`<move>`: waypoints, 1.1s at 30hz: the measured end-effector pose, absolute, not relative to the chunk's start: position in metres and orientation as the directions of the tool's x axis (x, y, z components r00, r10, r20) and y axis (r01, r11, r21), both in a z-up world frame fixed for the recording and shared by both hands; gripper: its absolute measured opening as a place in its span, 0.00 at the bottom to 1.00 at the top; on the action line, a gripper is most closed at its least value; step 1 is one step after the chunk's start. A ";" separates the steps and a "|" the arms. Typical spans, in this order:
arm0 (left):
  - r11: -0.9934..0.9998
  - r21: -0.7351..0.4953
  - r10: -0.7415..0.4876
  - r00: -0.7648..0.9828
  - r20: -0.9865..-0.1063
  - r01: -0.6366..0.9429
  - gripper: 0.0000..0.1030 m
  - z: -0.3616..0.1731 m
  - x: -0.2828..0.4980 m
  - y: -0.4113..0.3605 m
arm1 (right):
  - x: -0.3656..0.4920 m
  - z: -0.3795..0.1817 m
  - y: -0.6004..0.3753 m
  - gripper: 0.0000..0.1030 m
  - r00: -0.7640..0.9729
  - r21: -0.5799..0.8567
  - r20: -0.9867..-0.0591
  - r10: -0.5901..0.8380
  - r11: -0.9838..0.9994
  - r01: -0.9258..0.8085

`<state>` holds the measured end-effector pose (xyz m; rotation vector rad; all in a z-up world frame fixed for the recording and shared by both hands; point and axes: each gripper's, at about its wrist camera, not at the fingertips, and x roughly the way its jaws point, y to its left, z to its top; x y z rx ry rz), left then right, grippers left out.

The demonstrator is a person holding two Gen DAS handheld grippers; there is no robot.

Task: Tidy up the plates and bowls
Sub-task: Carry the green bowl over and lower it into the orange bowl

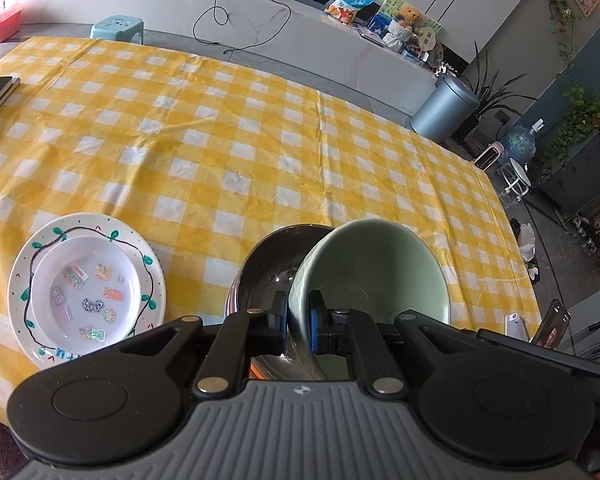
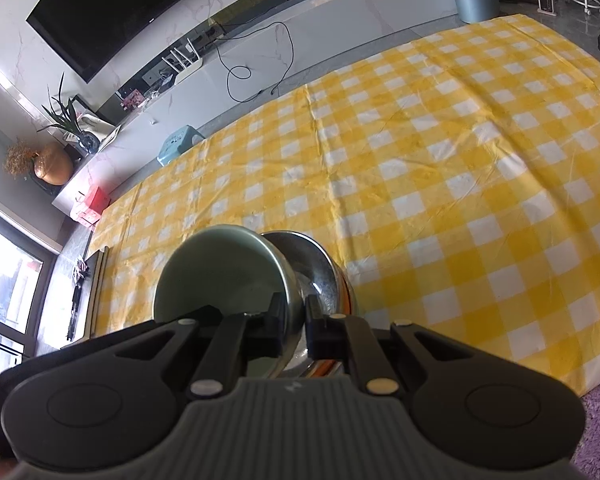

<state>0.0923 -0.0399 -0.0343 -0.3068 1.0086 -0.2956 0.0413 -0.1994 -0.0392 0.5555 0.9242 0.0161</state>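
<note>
Both my left gripper (image 1: pixel 298 322) and right gripper (image 2: pixel 294 320) pinch the green bowl (image 1: pixel 374 272) by its rim, tilted over the steel bowl (image 1: pixel 268 268) at lower centre (nesting step, I judge), so next I level and lower it.

2 plates (image 1: pixel 20 280) (image 1: pixel 85 296), 2 bowls (image 1: pixel 374 268) (image 1: pixel 268 268), 2 grippers (image 1: pixel 298 320) (image 2: pixel 294 322)

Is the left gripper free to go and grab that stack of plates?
Probably not yet: the left gripper is shut on the green bowl. The stacked plates lie unobstructed beside it on the tablecloth.
</note>
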 end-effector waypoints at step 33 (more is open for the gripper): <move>0.939 -0.333 -0.329 0.496 -0.803 0.085 0.07 -0.047 0.100 -0.039 | 0.053 -0.060 -0.184 0.12 0.574 0.373 -0.798 0.186 0.900 0.226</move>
